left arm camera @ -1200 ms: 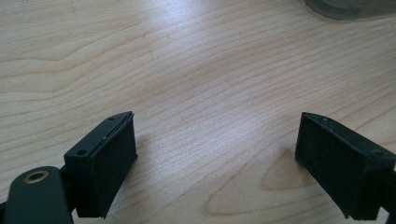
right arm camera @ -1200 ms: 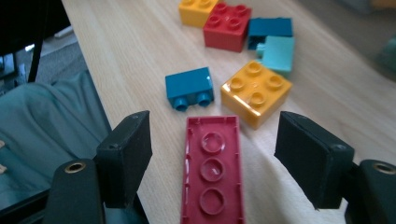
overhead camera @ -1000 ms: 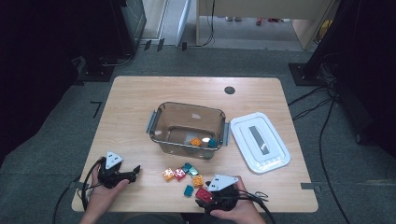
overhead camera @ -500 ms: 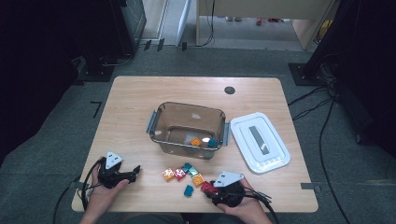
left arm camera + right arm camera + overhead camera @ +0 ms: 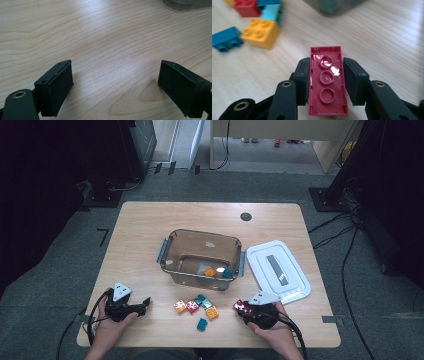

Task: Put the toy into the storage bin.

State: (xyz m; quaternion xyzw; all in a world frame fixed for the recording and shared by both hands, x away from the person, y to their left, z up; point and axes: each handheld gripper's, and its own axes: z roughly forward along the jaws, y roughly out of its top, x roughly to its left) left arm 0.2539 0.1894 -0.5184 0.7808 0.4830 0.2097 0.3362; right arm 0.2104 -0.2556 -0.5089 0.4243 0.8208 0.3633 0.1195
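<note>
My right gripper (image 5: 326, 72) is shut on a dark red brick (image 5: 327, 80), held with its hollow underside facing the camera. In the high view that red brick (image 5: 242, 307) sits at the gripper's tip (image 5: 250, 312), near the table's front right. Loose bricks lie left of it: an orange one (image 5: 180, 306), a red one (image 5: 192, 306), a yellow one (image 5: 213, 312) and a teal one (image 5: 202, 323). My left gripper (image 5: 142, 305) rests at the front left, open, its jaws wide apart over bare wood (image 5: 115, 82).
A clear plastic bin (image 5: 172, 251) stands mid-table with an orange brick (image 5: 210, 271) and a teal brick (image 5: 227, 273) inside. Its white lid (image 5: 277, 270) lies flat to the right. The table's front edge is close behind both hands.
My right gripper has moved right, away from the loose bricks, carrying the red brick. The left gripper has stayed put.
</note>
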